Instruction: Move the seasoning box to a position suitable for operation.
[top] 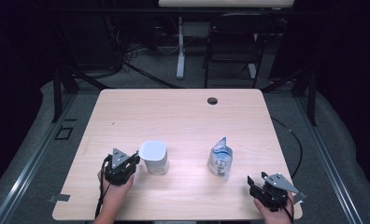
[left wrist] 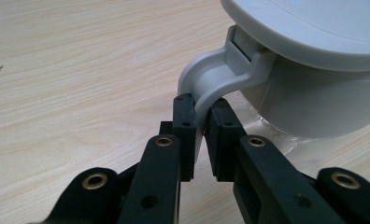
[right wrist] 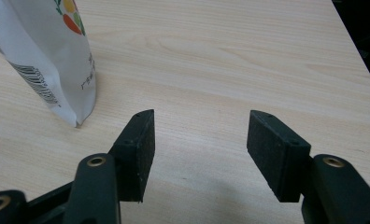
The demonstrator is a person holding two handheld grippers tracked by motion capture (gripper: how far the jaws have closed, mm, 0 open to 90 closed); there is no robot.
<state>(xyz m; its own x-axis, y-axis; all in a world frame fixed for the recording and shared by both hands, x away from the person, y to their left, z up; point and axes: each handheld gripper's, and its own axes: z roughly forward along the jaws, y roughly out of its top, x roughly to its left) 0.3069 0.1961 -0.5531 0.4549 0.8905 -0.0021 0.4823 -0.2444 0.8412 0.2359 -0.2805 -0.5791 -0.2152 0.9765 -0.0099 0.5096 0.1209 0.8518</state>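
Observation:
A white lidded container point(top: 154, 157) with a curved side handle point(left wrist: 211, 79) stands on the wooden table point(top: 183, 116), left of the middle. My left gripper point(top: 135, 161) is at its left side, and in the left gripper view its pads point(left wrist: 201, 116) pinch the lower part of the handle from both sides. A printed plastic pouch point(top: 219, 161) stands upright right of the middle. My right gripper point(top: 254, 183) rests near the front right corner, open, with bare table between its pads point(right wrist: 199, 135); the pouch point(right wrist: 47, 60) stands ahead to its left, apart from it.
A cable hole point(top: 212, 100) sits near the table's far edge. Beyond the table are a dark chair point(top: 232, 42) and a desk leg point(top: 180, 51). The table's right edge point(right wrist: 356, 51) runs close to my right gripper.

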